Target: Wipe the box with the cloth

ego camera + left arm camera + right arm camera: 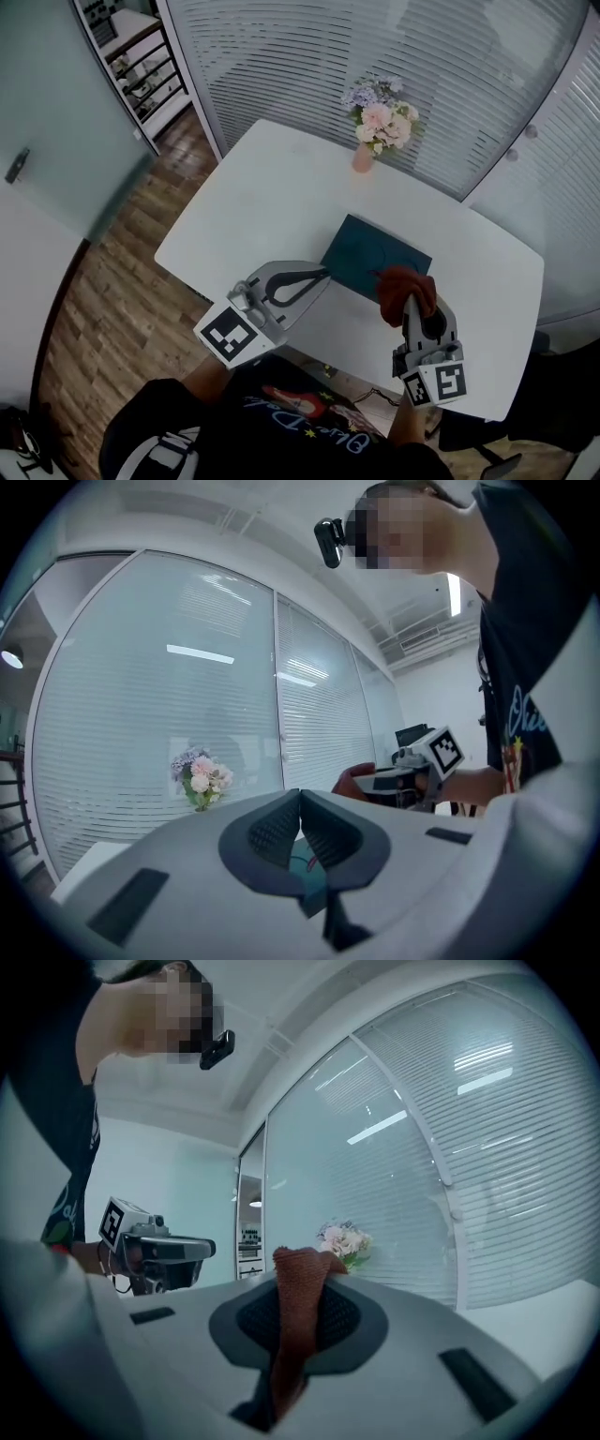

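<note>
A white table (262,206) is filling the centre of the head view, standing on a wood-plank floor (122,309) beside slatted glass walls (375,47). Pink and lilac flowers (380,122) are sitting at its upper edge. A flat, dark teal box (370,253) is lying mid-table. The right gripper (412,309) is pinching a rust-red cloth (403,286), bunched over the box's lower right edge. The left gripper (319,276) is pressing its jaws together at the box's left edge.
</note>
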`<action>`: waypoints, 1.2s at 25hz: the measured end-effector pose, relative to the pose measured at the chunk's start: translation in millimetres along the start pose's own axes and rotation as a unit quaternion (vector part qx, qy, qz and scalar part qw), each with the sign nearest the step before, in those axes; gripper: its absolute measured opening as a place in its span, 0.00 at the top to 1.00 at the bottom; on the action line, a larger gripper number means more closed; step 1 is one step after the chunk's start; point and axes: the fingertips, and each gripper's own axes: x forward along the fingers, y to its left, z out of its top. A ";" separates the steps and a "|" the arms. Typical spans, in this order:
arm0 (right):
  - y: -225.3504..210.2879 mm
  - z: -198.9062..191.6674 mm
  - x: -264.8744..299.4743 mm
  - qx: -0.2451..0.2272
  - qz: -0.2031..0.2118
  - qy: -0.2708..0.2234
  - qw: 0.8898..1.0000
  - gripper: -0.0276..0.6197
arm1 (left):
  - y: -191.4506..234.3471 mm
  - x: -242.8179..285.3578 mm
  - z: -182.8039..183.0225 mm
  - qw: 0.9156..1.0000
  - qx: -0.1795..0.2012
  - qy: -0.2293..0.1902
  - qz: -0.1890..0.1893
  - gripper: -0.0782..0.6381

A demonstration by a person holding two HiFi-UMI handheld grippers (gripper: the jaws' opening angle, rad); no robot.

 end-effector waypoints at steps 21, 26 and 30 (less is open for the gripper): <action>-36.7 -40.2 209.4 -0.203 -0.017 0.133 0.970 0.92 | 102.9 -24.5 -7.2 0.998 -0.024 -0.024 0.049 0.89; -6.2 -92.0 235.7 -0.232 0.038 0.210 0.949 0.92 | 120.5 -20.7 -15.7 0.997 -0.038 -0.026 0.056 0.89; 16.8 -132.6 237.7 -0.251 0.098 0.279 0.922 0.92 | 127.3 -15.0 -20.4 0.997 -0.047 -0.022 0.054 0.89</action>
